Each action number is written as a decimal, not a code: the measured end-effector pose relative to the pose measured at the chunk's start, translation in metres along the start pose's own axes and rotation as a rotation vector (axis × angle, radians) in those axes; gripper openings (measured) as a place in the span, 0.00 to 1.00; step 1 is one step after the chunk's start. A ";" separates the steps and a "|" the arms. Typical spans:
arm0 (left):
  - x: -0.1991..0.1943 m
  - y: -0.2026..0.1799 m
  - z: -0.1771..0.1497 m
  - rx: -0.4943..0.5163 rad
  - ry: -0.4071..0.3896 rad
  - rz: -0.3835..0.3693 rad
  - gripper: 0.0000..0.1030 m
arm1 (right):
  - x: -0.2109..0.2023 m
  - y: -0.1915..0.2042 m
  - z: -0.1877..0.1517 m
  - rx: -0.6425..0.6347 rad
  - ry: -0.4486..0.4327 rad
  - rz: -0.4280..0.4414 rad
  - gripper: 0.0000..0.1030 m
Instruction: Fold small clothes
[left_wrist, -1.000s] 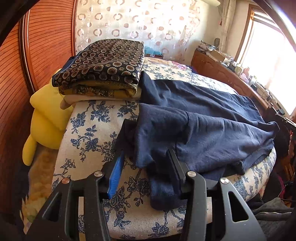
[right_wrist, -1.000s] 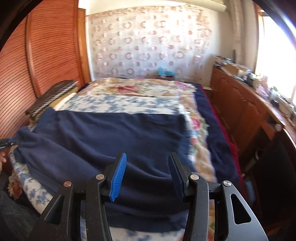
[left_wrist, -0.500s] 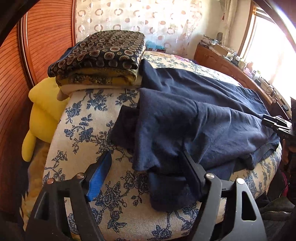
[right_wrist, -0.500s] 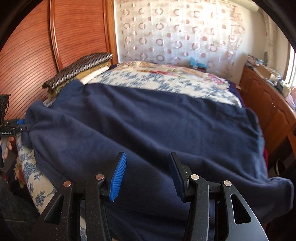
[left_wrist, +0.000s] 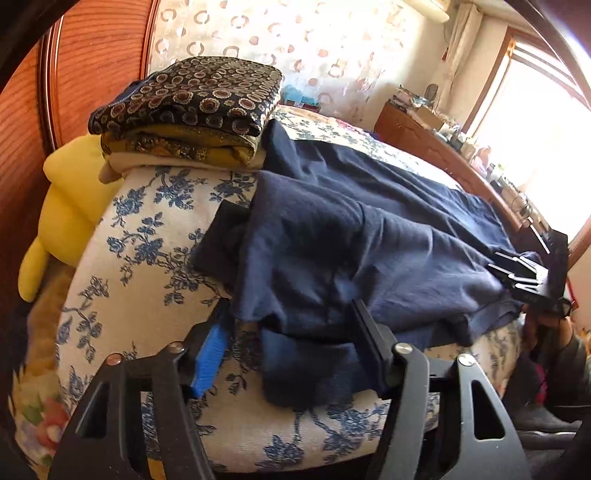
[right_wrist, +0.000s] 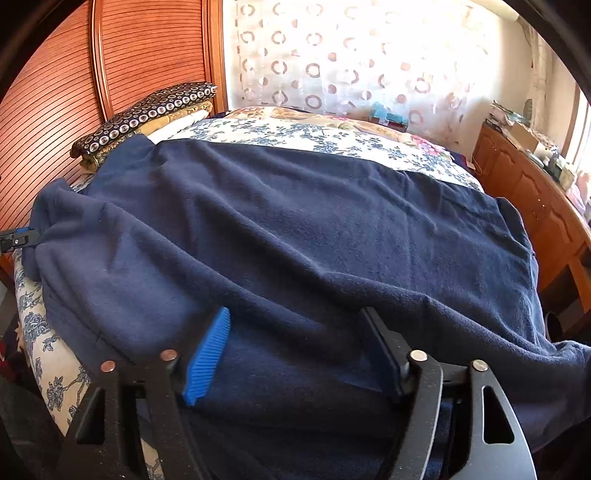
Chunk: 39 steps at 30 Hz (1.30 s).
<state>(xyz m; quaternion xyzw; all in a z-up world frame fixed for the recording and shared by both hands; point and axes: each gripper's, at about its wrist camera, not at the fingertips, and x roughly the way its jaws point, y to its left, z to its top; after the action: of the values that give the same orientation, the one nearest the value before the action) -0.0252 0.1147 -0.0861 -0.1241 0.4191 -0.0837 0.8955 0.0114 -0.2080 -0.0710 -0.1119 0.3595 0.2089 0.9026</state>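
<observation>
A dark navy garment (left_wrist: 369, 236) lies spread and rumpled over the floral bed (left_wrist: 147, 236); it fills most of the right wrist view (right_wrist: 314, 240). My left gripper (left_wrist: 291, 339) is open, its fingers either side of a hanging navy corner at the bed's near edge. My right gripper (right_wrist: 295, 343) is open, low over the garment's near hem. The right gripper also shows at the right of the left wrist view (left_wrist: 517, 273), and the left gripper's tip at the left edge of the right wrist view (right_wrist: 18, 238).
A stack of folded patterned cloths (left_wrist: 192, 110) sits at the head of the bed by the wooden headboard (left_wrist: 96, 62). A yellow plush toy (left_wrist: 62, 214) lies beside the bed. A cluttered wooden dresser (right_wrist: 532, 177) runs along the right wall.
Both grippers have moved in closer to the garment. The left gripper has opened wider around the hanging corner. The right gripper now sits lower over the near hem.
</observation>
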 end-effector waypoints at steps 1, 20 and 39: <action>0.000 0.000 0.000 -0.004 -0.001 -0.001 0.57 | 0.000 0.000 0.000 0.001 0.000 -0.001 0.75; -0.018 -0.031 0.030 0.041 -0.093 -0.111 0.05 | -0.006 0.006 -0.013 0.026 0.005 0.039 0.77; 0.022 -0.237 0.134 0.431 -0.073 -0.411 0.05 | -0.095 -0.051 -0.043 0.190 -0.150 -0.074 0.77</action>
<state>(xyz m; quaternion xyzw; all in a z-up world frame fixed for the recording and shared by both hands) 0.0811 -0.0967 0.0502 -0.0162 0.3254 -0.3455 0.8801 -0.0534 -0.2969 -0.0326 -0.0233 0.3049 0.1483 0.9405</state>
